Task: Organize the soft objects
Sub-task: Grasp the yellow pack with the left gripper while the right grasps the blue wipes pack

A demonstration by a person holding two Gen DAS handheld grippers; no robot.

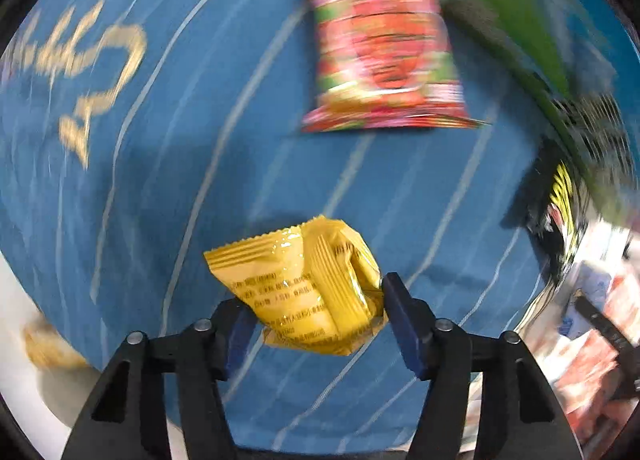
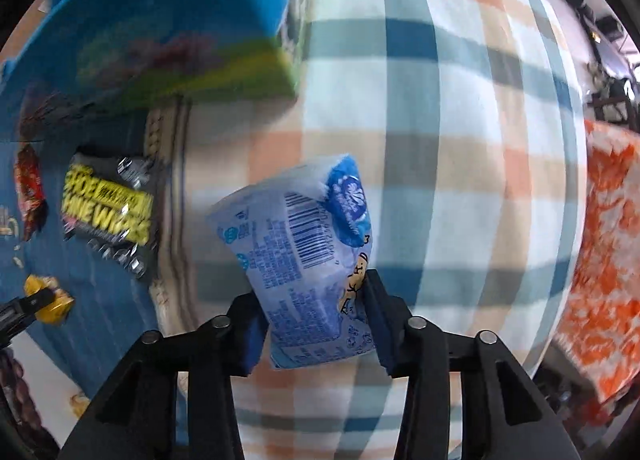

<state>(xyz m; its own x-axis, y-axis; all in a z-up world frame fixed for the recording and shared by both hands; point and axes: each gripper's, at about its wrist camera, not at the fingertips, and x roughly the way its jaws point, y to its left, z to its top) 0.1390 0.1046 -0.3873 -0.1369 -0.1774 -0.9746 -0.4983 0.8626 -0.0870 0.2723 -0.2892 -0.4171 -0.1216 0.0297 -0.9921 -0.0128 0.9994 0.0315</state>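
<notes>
- Pinching now: left gripper [image 1: 320, 312] narrowed onto a yellow packet [image 1: 304, 280], both pads pressing its crumpled sides, over the blue cloth [image 1: 200, 180]; small print unreadable.
- Beyond, a blurred red packet [image 1: 384, 44].
- Right gripper [image 2: 316, 320] clamps a blue pack [image 2: 308, 260] with barcode, above plaid cloth [image 2: 440, 140].
- Left of it, a black-yellow wrapper [image 2: 108, 212], partly reading "WICK".

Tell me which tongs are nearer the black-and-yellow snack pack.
Left, probably. The left tongs, clamping a yellow packet, sit just below the black-and-yellow snack pack on the blue cloth. The right tongs grip a blue packet over the plaid cloth beside it.
</notes>
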